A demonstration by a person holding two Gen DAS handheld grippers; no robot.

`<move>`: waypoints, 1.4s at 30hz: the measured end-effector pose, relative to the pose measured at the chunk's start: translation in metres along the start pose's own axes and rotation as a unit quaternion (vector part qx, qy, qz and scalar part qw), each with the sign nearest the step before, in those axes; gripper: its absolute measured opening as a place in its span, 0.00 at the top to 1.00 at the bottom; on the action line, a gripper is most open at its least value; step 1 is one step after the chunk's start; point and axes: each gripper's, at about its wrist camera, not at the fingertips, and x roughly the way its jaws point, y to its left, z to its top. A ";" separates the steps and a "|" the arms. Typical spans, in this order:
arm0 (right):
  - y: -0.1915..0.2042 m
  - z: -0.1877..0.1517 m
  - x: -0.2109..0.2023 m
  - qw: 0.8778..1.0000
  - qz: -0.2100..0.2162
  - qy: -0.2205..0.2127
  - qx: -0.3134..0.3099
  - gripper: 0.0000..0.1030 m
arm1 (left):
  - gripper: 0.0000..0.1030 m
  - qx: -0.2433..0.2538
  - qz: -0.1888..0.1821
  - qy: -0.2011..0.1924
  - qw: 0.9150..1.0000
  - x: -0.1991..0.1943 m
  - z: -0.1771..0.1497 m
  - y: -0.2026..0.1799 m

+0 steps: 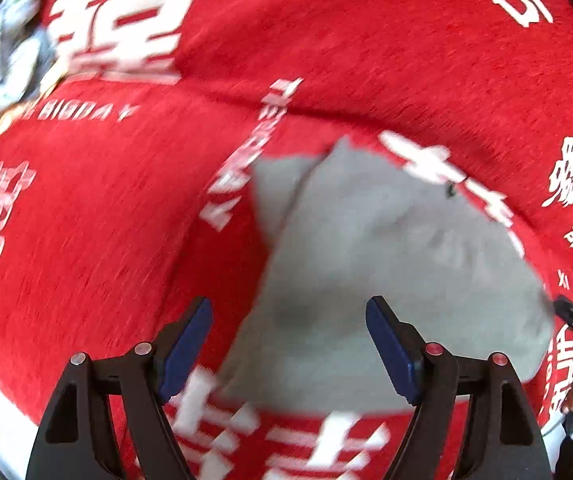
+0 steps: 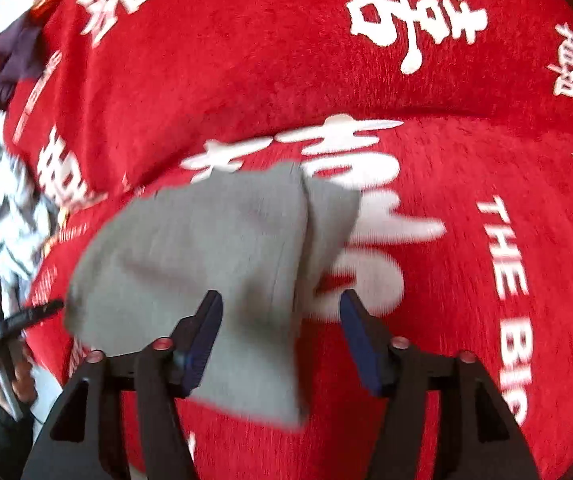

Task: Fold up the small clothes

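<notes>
Blue-padded fingers (image 1: 392,346) of the left gripper (image 1: 288,344) stand wide apart, nothing between the pads but air; they hover above the near part of a small grey knitted garment (image 1: 386,280), no contact that I can make out. Right gripper (image 2: 280,336) likewise has its fingers (image 2: 202,344) spread, the left-hand pad over the cloth's near lobe, the other pad over bare red fabric; holding nothing.

Grey garment lies flat on a red plush cloth with white printed characters (image 1: 106,220) covering the surface. In the left view it runs away from the fingers, up and slightly to the right, with a flap or second layer showing at its far left edge. In the right view (image 2: 206,248) the same piece sits ahead and to the left of the fingers, its long axis slanting away, a fold line down its right side.

Judgement: both grippers are about equally near, one over each end. Motion blur hides the hems.
</notes>
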 end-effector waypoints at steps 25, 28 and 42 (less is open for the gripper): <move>0.017 0.057 0.048 0.992 -0.112 -0.048 -0.046 0.49 | 0.07 0.023 0.068 -0.014 0.997 0.034 0.033 -0.016; 0.047 0.039 0.014 0.988 -0.081 -0.088 -0.093 0.48 | 0.07 -0.026 0.076 0.006 0.997 0.034 0.024 0.022; 0.137 -0.030 0.060 0.977 -0.054 -0.008 -0.206 0.33 | 0.01 -0.020 -0.013 0.089 0.996 0.084 0.010 0.009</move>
